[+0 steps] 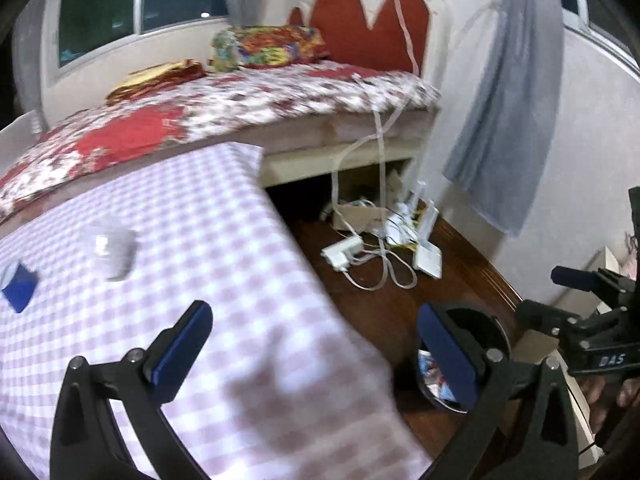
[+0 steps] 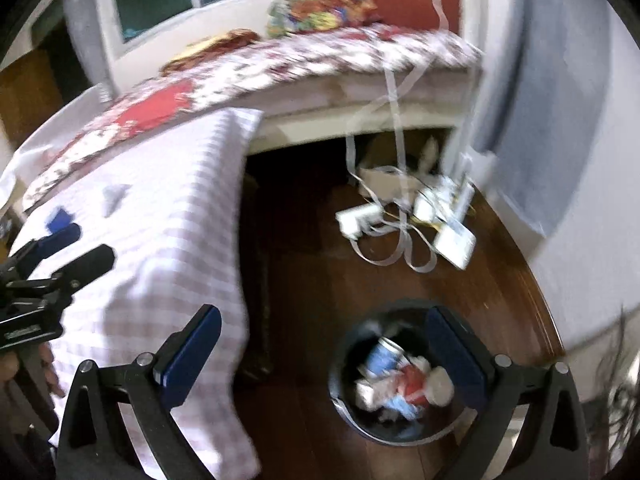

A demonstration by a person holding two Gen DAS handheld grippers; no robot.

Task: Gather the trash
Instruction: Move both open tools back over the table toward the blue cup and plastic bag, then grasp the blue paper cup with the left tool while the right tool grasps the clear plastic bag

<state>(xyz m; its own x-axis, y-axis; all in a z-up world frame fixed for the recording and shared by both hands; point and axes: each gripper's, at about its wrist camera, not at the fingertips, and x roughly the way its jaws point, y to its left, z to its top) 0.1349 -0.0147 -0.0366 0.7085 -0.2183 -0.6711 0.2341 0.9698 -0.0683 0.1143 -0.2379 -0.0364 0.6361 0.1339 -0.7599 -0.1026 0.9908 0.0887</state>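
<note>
A black round bin [image 2: 343, 396] stands on the wooden floor beside the table and holds several blue, white and red wrappers [image 2: 400, 384]. My right gripper [image 2: 324, 356] hangs above it, open and empty, one finger in front of the bin's rim. My left gripper [image 1: 320, 346] is open and empty over the table's right edge; it also shows as the left gripper [image 2: 76, 246] at the picture's left. On the checked tablecloth [image 1: 200, 240] lie a crumpled white piece [image 1: 114, 252] and a blue scrap [image 1: 20, 286]. The bin [image 1: 480, 320] is partly hidden behind a finger. The right gripper [image 1: 556, 294] shows at the right.
A bed [image 1: 240, 100] with a floral cover stands behind the table. White power strips and cables [image 2: 400, 216] lie tangled on the floor near the wall. A grey curtain [image 1: 512, 120] hangs at the right. A hand [image 1: 608, 396] holds the right tool.
</note>
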